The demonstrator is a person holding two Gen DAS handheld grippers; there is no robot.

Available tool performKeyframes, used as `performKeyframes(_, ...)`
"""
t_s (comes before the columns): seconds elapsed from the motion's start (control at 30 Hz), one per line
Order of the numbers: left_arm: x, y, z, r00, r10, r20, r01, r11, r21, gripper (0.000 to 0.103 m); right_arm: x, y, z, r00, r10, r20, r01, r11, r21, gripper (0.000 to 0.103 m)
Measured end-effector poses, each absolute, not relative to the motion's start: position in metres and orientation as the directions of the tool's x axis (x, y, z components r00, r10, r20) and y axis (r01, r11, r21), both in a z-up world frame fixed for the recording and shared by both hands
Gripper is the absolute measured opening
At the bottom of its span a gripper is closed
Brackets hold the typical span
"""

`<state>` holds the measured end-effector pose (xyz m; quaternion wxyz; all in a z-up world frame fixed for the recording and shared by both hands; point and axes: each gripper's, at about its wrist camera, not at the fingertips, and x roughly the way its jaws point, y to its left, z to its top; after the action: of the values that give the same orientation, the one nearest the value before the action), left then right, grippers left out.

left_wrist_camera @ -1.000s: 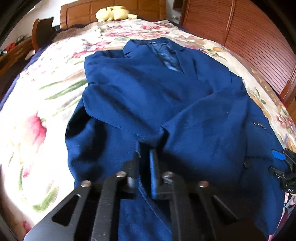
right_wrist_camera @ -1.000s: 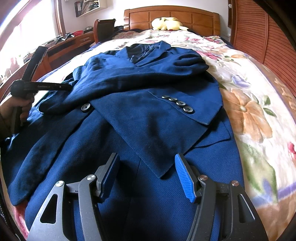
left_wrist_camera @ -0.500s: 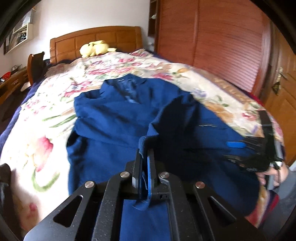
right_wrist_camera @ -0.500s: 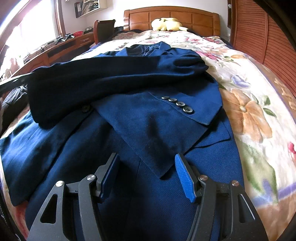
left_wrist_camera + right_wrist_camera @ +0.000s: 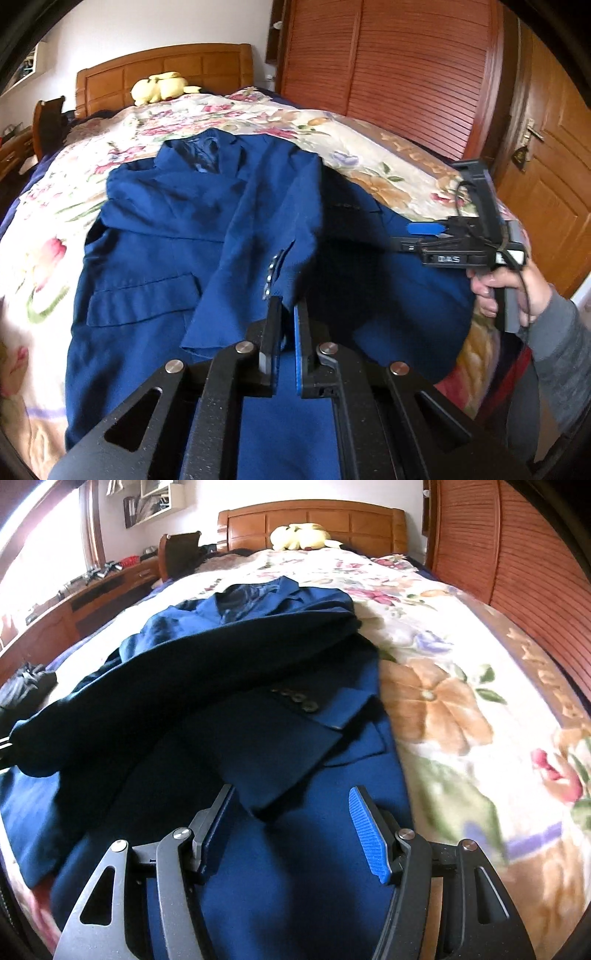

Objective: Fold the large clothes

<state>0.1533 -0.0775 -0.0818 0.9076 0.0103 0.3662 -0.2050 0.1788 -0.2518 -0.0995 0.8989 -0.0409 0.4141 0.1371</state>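
The jacket (image 5: 229, 686) lies on the bed (image 5: 461, 672), a plush toy (image 5: 299, 536) behind it by the headboard (image 5: 314, 520).

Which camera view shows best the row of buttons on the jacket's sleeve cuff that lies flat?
The right wrist view: the sleeve cuff buttons lie in the open, facing the camera on the blue jacket. In the left wrist view, this cuff sits in dark shadow, its buttons only faint marks.

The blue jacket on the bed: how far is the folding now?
Done: the blue jacket lies flat, front up, on the floral bedspread, and one sleeve is already folded across the chest. In hand: the left gripper is shut on the other sleeve's cuff, lifting it over the body. The right gripper hovers open. Left: laying this sleeve down and folding the body.
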Motion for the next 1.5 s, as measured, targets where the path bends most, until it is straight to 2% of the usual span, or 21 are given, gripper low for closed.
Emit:
performKeyframes(0.03, 0.151, -0.077, -0.08, 0.651, -0.362, -0.667, 0.379, 0.917, -0.128, 0.01, 0.18, -0.251, -0.103, 0.611, 0.218, -0.761, -0.281, 0.958, 0.048, 0.064)
performKeyframes(0.1, 0.145, -0.076, -0.076, 0.67, -0.343, -0.658, 0.37, 0.923, -0.104, 0.027, 0.184, -0.247, -0.11, 0.601, 0.215, -0.77, -0.281, 0.958, 0.048, 0.064)
performKeyframes(0.17, 0.143, -0.071, -0.071, 0.678, -0.347, -0.648, 0.366, 0.924, -0.111, 0.034, 0.184, -0.241, -0.109, 0.609, 0.195, -0.769, -0.278, 0.96, 0.023, 0.064)
performKeyframes(0.33, 0.139, -0.054, -0.064, 0.703, -0.321, -0.634, 0.327, 0.938, -0.113, 0.04, 0.182, -0.236, -0.111, 0.62, 0.182, -0.763, -0.29, 0.957, -0.007, 0.064)
performKeyframes(0.47, 0.15, -0.042, -0.075, 0.695, -0.282, -0.661, 0.288, 0.952, -0.103, 0.048, 0.182, -0.239, -0.112, 0.618, 0.188, -0.763, -0.29, 0.957, 0.001, 0.064)
performKeyframes(0.67, 0.17, -0.032, -0.101, 0.65, -0.275, -0.708, 0.255, 0.957, -0.138, 0.054, 0.181, -0.237, -0.113, 0.62, 0.182, -0.763, -0.291, 0.957, -0.008, 0.064)
performKeyframes(1.13, 0.187, -0.04, -0.143, 0.566, -0.214, -0.796, 0.22, 0.97, -0.104, 0.055, 0.181, -0.236, -0.113, 0.62, 0.181, -0.764, -0.292, 0.956, -0.011, 0.065)
performKeyframes(1.23, 0.187, -0.042, -0.141, 0.57, -0.215, -0.793, 0.229, 0.968, -0.098, 0.053, 0.181, -0.236, -0.113, 0.62, 0.181, -0.764, -0.293, 0.956, -0.011, 0.065)
performKeyframes(1.3, 0.189, -0.046, -0.138, 0.565, -0.245, -0.788, 0.264, 0.958, -0.109, 0.029, 0.181, -0.236, -0.113, 0.62, 0.181, -0.764, -0.293, 0.956, -0.011, 0.065)
performKeyframes(1.33, 0.19, -0.047, -0.137, 0.565, -0.246, -0.788, 0.27, 0.957, -0.105, 0.025, 0.181, -0.236, -0.113, 0.62, 0.181, -0.764, -0.293, 0.956, -0.011, 0.065)
performKeyframes(1.37, 0.19, -0.049, -0.135, 0.565, -0.25, -0.786, 0.281, 0.954, -0.101, 0.009, 0.181, -0.236, -0.113, 0.62, 0.181, -0.764, -0.293, 0.956, -0.011, 0.065)
performKeyframes(1.4, 0.191, -0.05, -0.133, 0.564, -0.262, -0.783, 0.294, 0.95, -0.106, 0.006, 0.18, -0.236, -0.114, 0.619, 0.181, -0.764, -0.293, 0.956, -0.011, 0.065)
performKeyframes(1.5, 0.189, -0.045, -0.117, 0.601, -0.258, -0.757, 0.292, 0.952, -0.092, 0.005, 0.181, -0.236, -0.113, 0.619, 0.181, -0.764, -0.293, 0.956, -0.01, 0.065)
